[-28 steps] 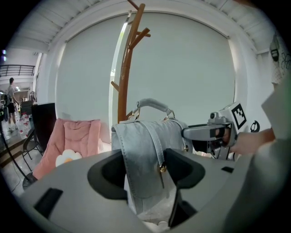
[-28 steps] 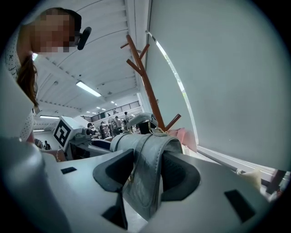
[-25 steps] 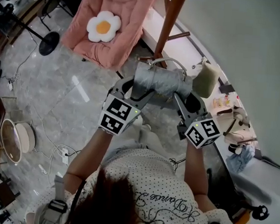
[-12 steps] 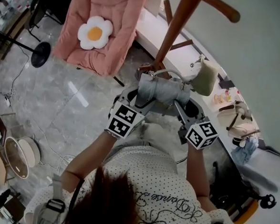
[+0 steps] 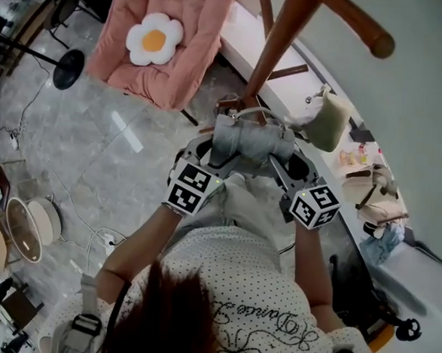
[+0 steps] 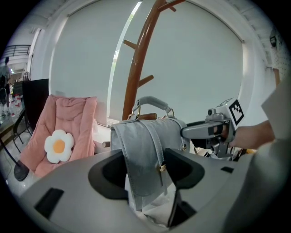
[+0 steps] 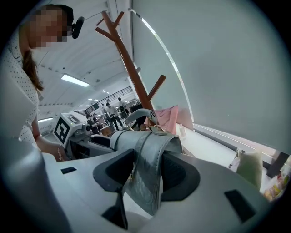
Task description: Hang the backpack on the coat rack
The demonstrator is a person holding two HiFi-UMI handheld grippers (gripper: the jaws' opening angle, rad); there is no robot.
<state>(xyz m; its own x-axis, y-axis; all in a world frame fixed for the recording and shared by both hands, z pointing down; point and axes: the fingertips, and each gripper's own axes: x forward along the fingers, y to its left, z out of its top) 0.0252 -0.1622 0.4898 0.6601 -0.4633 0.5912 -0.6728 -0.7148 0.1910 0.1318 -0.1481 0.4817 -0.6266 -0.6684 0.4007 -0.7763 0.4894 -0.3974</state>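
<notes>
Head view: left gripper [image 5: 207, 154] and right gripper [image 5: 283, 167] are each clamped on one end of the backpack [image 5: 250, 138], with grey bag material filling both sets of jaws in the gripper views. The backpack is in the air in front of the person, slung between the two grippers. It's near the coat rack [image 5: 279, 48] and below its peg [image 5: 360, 27]; can't tell if it touches the rack. My read on handling: small, soft faux-leather shell, probably light. It folds around the jaws rather than holding shape, so expect sag in the middle, and the smooth surface may creep under a loose pinch. The end grips look fine for carrying, but the handle [image 6: 152, 101] is the part that goes over the peg, so keep it clear of both jaws. Long axis runs crosswise, gripper to gripper, roughly level. The handle side faces away from the person toward the rack, with the loop arching up. Further back, a pink chair [image 5: 169, 48], not in the way.
</notes>
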